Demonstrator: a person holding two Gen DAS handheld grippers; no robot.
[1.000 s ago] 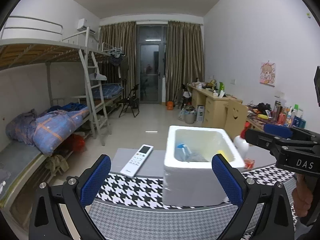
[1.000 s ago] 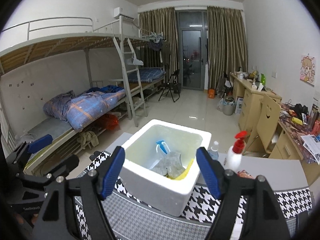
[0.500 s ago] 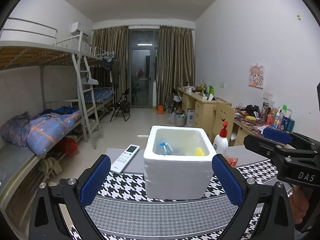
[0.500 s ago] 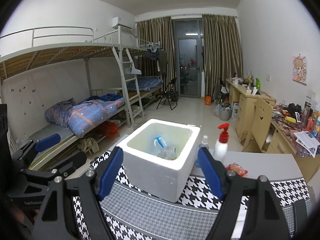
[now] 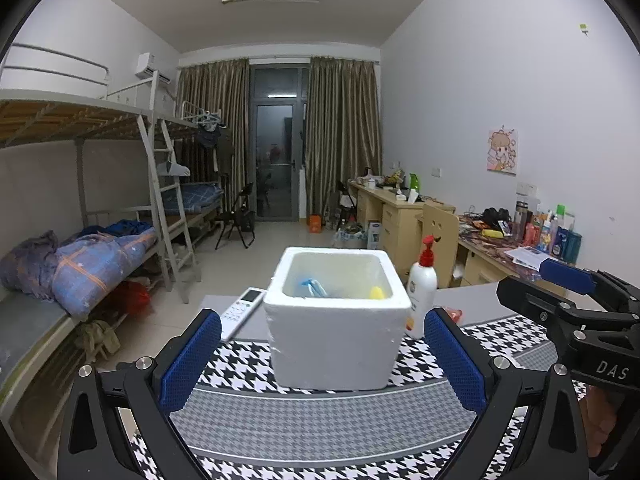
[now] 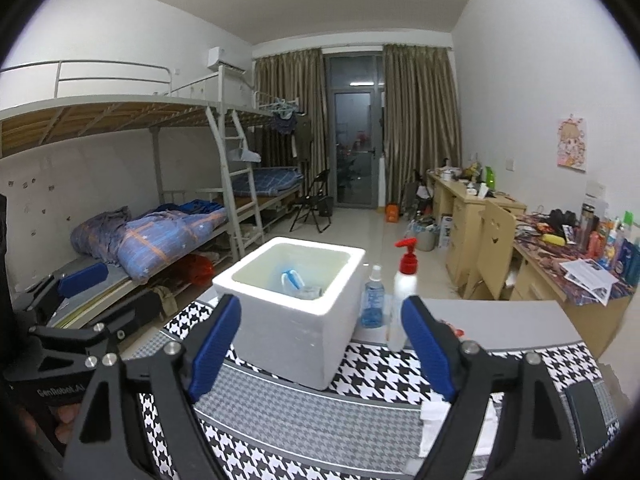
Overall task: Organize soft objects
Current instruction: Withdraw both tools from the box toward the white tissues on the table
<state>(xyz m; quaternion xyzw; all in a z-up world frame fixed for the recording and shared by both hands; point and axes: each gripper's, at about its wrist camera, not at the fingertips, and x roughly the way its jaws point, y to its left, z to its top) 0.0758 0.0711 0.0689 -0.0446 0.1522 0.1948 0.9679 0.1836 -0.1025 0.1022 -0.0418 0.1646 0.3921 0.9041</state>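
Foam box point(image 5: 334, 336) just beyond left claw point(image 5: 322, 364)

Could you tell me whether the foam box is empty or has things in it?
It has things in it: the lidless foam box shows a blue-and-white item and a yellow one inside.

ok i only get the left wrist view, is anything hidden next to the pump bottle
observer: yes, a small blue spray bottle stands just left of the pump bottle, by the foam box.
operator: and anything soft still out on the mat
observer: a white cloth, maybe a tissue, lies on the checked mat near its front right part, outside the box.
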